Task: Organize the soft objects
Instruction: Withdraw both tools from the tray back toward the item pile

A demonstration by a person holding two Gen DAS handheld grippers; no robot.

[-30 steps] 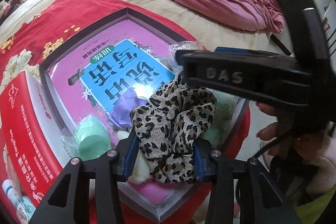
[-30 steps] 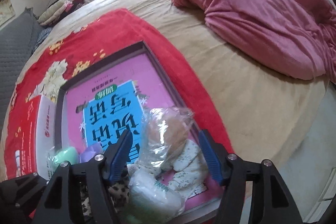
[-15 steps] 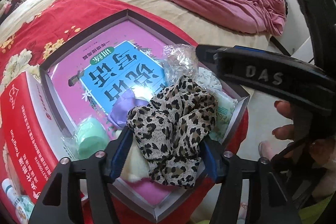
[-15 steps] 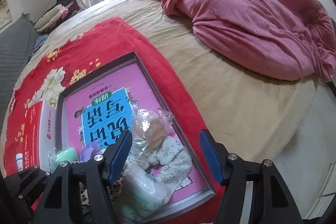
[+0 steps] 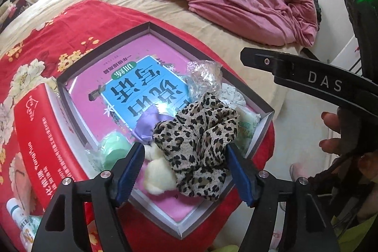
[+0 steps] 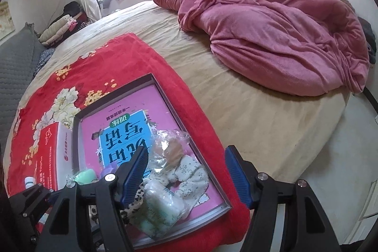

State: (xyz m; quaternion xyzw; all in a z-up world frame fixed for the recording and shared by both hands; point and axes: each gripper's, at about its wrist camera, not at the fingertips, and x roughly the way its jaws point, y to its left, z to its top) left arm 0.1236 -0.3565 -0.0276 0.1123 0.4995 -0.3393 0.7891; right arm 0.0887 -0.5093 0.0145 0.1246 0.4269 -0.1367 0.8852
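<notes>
1. Nearest, the left gripper [image 5: 185,171] hangs over the near corner of the tray [image 5: 264,121]; its jaws have just been opening, and the leopard-print scrunchie [image 5: 198,136] lies between the blue pads, which no longer press it. I judge it has just been let go so that it joins the other soft things.
2. Just beside the scrunchie in that same corner lie one cream puff [image 5: 157,171], one green roll [image 5: 113,148] and one purple scrunchie [image 5: 147,125], clustered, probably to keep like with like.
3. Further along the tray's right wall sit one pale wrapped pack [image 6: 163,207], one floral scrunchie [image 6: 189,172] and one crinkled clear bag [image 5: 204,76].
4. Above these, the right gripper [image 6: 186,174] stands with its fingers apart and nothing between them.
5. Under everything, one pink book [image 5: 132,89] lines the tray floor.
6. Left of the tray stands one red box [image 5: 35,124]; beyond the tray, on the bed, lies one pink blanket [image 6: 278,34].
</notes>
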